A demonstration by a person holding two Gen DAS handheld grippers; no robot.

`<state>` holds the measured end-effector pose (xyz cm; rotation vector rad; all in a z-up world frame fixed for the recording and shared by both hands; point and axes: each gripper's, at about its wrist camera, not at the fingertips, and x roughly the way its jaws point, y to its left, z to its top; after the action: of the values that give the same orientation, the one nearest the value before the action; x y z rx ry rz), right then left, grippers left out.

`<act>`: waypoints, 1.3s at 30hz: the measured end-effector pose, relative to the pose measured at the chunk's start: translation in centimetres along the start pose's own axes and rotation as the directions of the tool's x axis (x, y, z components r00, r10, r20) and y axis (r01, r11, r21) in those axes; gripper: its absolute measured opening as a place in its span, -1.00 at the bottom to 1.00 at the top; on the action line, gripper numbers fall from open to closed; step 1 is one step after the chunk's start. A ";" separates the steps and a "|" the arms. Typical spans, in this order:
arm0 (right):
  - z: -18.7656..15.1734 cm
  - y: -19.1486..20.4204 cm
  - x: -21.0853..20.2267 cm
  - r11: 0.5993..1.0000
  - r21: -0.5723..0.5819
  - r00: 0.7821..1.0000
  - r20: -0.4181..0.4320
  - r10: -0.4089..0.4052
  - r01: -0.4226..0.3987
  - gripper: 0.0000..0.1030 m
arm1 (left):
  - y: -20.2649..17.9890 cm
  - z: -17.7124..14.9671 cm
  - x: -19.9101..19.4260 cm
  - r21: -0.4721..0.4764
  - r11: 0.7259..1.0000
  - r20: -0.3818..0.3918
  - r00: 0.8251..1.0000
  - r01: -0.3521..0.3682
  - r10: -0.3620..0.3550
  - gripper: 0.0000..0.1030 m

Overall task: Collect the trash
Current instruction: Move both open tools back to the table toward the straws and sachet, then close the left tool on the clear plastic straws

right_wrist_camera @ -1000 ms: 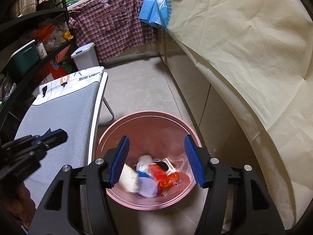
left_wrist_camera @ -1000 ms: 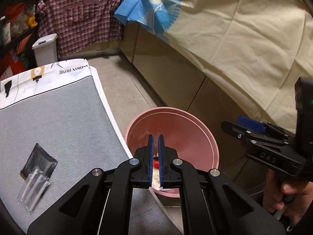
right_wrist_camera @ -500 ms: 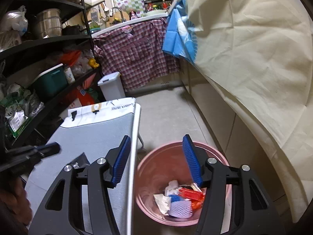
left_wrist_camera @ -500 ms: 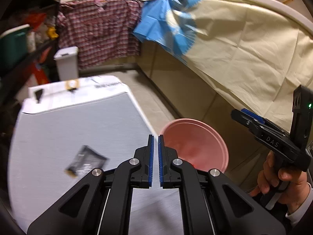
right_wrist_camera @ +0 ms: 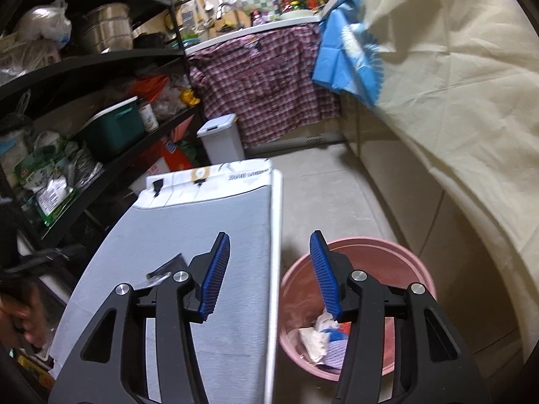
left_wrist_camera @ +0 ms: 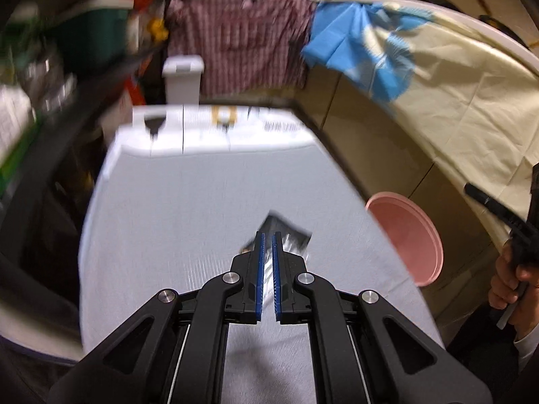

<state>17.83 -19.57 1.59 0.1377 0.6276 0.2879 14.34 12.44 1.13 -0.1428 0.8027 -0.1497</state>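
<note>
A black and clear plastic wrapper [left_wrist_camera: 286,235] lies on the grey ironing board [left_wrist_camera: 188,222], just beyond my left gripper [left_wrist_camera: 266,239], which is shut and empty and points at it. The left wrist view is blurred. The wrapper also shows in the right wrist view [right_wrist_camera: 168,269], partly hidden behind my right gripper's left finger. My right gripper [right_wrist_camera: 269,252] is open and empty, held over the board's right edge and the pink bucket [right_wrist_camera: 404,259]. The bucket holds several pieces of trash [right_wrist_camera: 316,336]. It also shows in the left wrist view [left_wrist_camera: 407,232].
The ironing board [right_wrist_camera: 202,222] has a white rim. A white lidded bin [right_wrist_camera: 222,138] stands beyond it. Black shelves [right_wrist_camera: 84,64] full of goods line the left. A cream cloth [right_wrist_camera: 454,101] covers cabinets on the right. Tiled floor [right_wrist_camera: 323,181] lies between.
My left gripper has swung left from above the bucket to over the board, toward the wrapper. My right gripper has lifted and tilted up from the bucket, still open.
</note>
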 end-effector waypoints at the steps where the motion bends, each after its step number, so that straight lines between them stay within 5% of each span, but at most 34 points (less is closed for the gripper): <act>1: -0.1 0.5 0.4 1.000 -0.011 1.000 -0.009 0.008 -0.008 -0.03 | 0.1 -0.4 0.5 0.018 1.000 -0.009 1.000 -0.004 0.004 -0.92; 7: -0.8 4.0 3.1 0.995 -0.054 0.994 -0.064 0.085 -0.088 -0.37 | 0.9 -1.8 2.9 0.061 0.998 -0.052 0.998 0.022 -0.018 -0.92; 12: -2.1 6.8 5.7 0.986 -0.101 0.985 -0.120 0.122 -0.135 -0.39 | 0.7 -2.4 4.3 0.090 0.995 -0.079 0.996 0.051 -0.044 -0.89; 16: -2.8 8.1 7.8 0.982 -0.117 0.978 -0.159 0.131 -0.151 -0.38 | 0.3 -2.8 5.3 0.118 0.991 -0.097 0.994 0.064 -0.052 -0.44; 24: -3.4 8.9 10.2 0.978 -0.112 0.967 -0.203 0.152 -0.177 -0.37 | -0.2 -3.3 7.4 0.161 0.984 -0.156 0.987 0.076 -0.050 -0.42; 26: -3.5 9.0 10.8 0.977 -0.111 0.965 -0.214 0.155 -0.182 -0.37 | -0.3 -3.5 8.0 0.178 0.982 -0.182 0.983 0.062 -0.029 -0.46; 29: -3.8 9.4 11.6 0.975 -0.112 0.960 -0.231 0.161 -0.190 -0.37 | 0.3 -3.7 8.6 0.172 0.983 -0.215 0.976 0.058 -0.020 -0.97; 36: -4.4 11.8 13.7 0.959 -0.144 0.942 -0.273 0.197 -0.242 0.01 | 2.7 -2.5 6.8 0.095 0.995 -0.156 0.988 0.007 0.007 -1.00; 39: -4.2 12.5 14.4 0.960 -0.167 0.950 -0.257 0.179 -0.226 0.08 | 3.1 -2.6 6.4 0.071 0.996 -0.147 0.989 0.046 -0.035 -1.00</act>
<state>23.63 -3.08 -7.09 -0.0219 0.8227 0.5700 17.10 14.12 -5.75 -0.0783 0.9387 -0.2299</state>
